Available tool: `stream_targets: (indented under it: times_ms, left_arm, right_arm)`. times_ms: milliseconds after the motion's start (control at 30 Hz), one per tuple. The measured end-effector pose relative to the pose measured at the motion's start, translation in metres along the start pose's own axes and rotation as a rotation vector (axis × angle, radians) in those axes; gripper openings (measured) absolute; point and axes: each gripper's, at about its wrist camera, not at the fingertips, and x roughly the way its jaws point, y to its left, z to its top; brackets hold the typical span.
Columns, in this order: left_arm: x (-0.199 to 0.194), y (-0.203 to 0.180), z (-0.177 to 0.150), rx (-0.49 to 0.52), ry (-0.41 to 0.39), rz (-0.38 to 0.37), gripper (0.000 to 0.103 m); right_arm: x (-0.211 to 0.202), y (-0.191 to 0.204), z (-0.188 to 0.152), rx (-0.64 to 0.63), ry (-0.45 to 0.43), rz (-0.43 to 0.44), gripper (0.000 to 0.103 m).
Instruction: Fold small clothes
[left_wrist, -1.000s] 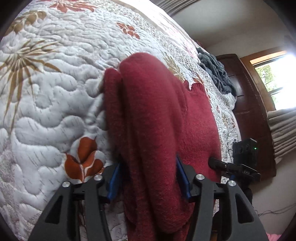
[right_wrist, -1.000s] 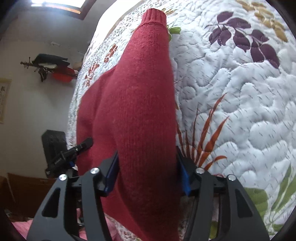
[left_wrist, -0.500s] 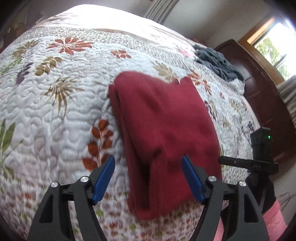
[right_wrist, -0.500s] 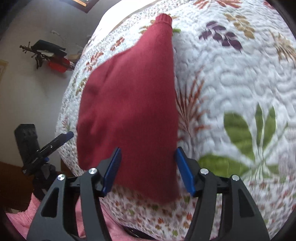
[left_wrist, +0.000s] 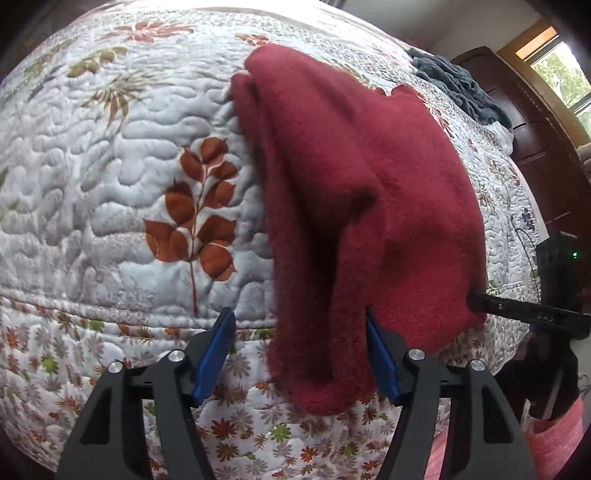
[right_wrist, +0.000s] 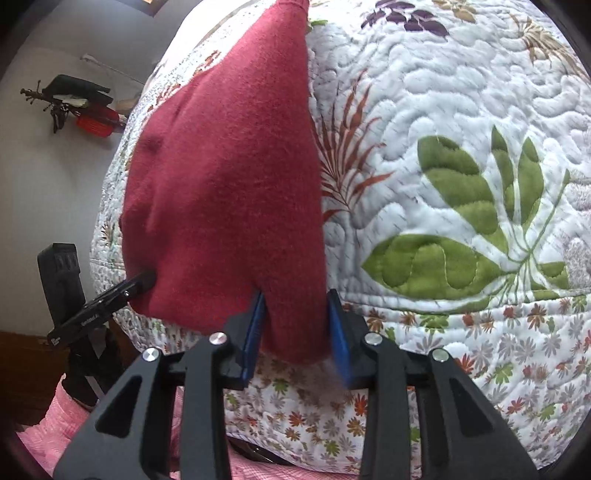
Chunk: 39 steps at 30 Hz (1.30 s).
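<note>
On the bed lies a red sweater, its near edge between the half-open left claw and the narrower right claw, likely gripping next to fold it.

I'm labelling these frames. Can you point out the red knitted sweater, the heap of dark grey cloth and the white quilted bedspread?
Red knitted sweater (left_wrist: 354, 155): left wrist view, upper folded layer.
Heap of dark grey cloth (left_wrist: 458, 86): left wrist view, middle of heap.
White quilted bedspread (right_wrist: 443, 96): right wrist view, bare white quilting.
</note>
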Motion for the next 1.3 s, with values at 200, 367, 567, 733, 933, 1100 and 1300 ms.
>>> stream_targets:
  times_ms: [200,367,567,733,933,1100,1300]
  left_arm:
    - [-0.008,0.003,-0.002,0.005,0.0,0.009,0.068]
    - [-0.034,-0.008,-0.006,0.055,-0.035,0.066,0.068]
    - [-0.061,-0.025,-0.012,0.058,-0.067,0.12,0.074]
    - [-0.076,-0.035,-0.014,0.044,-0.08,0.164,0.077]
    - [-0.092,-0.046,-0.022,0.05,-0.093,0.213,0.08]
    - [-0.104,-0.058,-0.028,0.068,-0.108,0.227,0.083]
    - [-0.114,-0.072,-0.032,0.099,-0.129,0.263,0.083]
  right_arm:
    - [-0.006,0.003,-0.001,0.009,-0.019,-0.024,0.04]
    - [-0.025,0.024,-0.007,-0.047,-0.068,-0.093,0.06]
    - [-0.044,0.052,-0.015,-0.113,-0.129,-0.223,0.084]
    - [-0.054,0.07,-0.022,-0.137,-0.154,-0.308,0.09]
    - [-0.066,0.088,-0.032,-0.134,-0.165,-0.364,0.091]
    - [-0.079,0.102,-0.041,-0.142,-0.193,-0.402,0.093]
    - [-0.09,0.116,-0.05,-0.151,-0.215,-0.481,0.096]
